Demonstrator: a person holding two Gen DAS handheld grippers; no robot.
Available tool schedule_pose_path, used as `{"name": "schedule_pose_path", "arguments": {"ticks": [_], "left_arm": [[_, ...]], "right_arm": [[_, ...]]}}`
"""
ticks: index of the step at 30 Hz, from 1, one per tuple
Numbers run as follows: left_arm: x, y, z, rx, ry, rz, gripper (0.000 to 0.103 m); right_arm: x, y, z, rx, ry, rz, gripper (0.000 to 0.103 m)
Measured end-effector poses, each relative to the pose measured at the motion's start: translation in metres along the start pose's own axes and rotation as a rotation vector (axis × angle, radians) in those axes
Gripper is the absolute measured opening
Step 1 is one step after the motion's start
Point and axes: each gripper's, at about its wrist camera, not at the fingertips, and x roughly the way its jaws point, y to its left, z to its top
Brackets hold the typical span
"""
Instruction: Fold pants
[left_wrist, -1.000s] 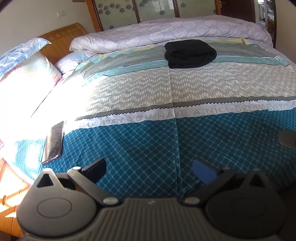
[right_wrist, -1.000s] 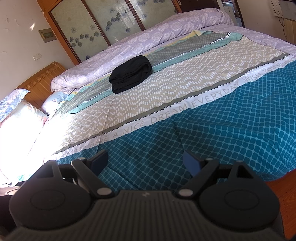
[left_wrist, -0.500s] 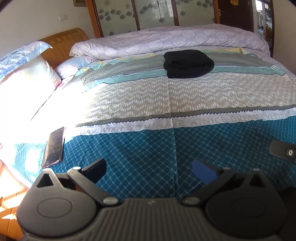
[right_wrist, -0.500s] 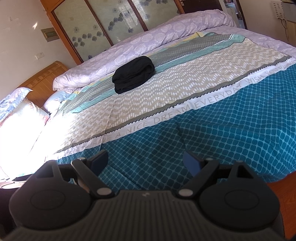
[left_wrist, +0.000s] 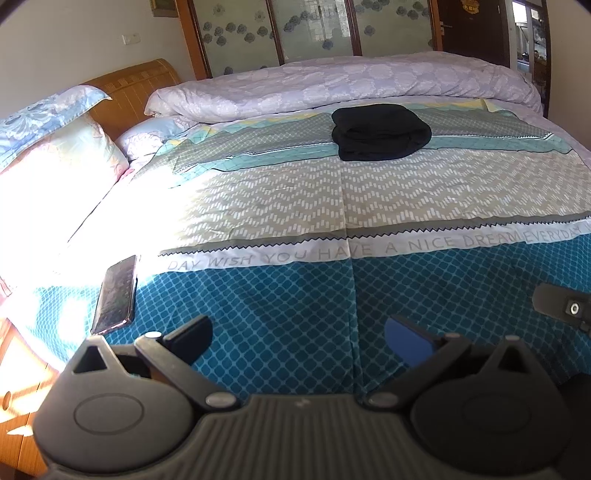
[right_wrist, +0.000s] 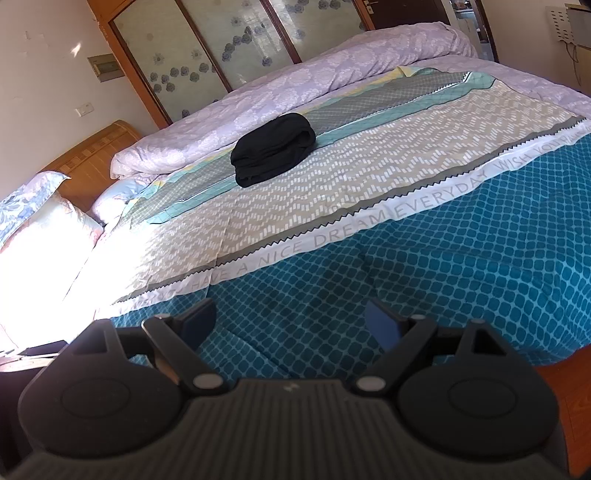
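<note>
The black pants (left_wrist: 380, 132) lie folded in a compact bundle at the far side of the bed, on the grey and teal stripes; they also show in the right wrist view (right_wrist: 273, 154). My left gripper (left_wrist: 297, 334) is open and empty, held over the blue near edge of the bedspread, far from the pants. My right gripper (right_wrist: 291, 325) is open and empty, also over the blue near edge. Part of the right gripper shows at the right edge of the left wrist view (left_wrist: 565, 306).
A phone (left_wrist: 116, 293) lies on the bed's near left corner. A rolled lilac duvet (left_wrist: 340, 86) runs along the far side. Pillows (left_wrist: 48, 147) and a wooden headboard (left_wrist: 136, 88) are at the left. Wooden floor (right_wrist: 569, 391) lies past the bed's near edge.
Both grippers have tilted upward and drawn back slightly, so the bed and pants sit lower in both views. The pants have not moved. Both grippers stay open.
</note>
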Motion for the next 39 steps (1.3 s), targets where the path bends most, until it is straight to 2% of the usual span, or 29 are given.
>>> {"name": "schedule_pose_path", "arguments": {"ticks": [22, 30, 39], "left_arm": [[0.0, -0.002, 0.002, 0.009, 0.01, 0.006, 0.103], [0.007, -0.009, 0.0, 0.028, 0.027, 0.01, 0.103], [-0.001, -0.006, -0.001, 0.036, 0.002, 0.002, 0.103]], "right_arm": [[-0.001, 0.003, -0.001, -0.008, -0.009, 0.003, 0.09], [0.003, -0.007, 0.002, 0.019, 0.0, -0.01, 0.09], [0.003, 0.003, -0.004, 0.001, 0.016, 0.007, 0.09]]}}
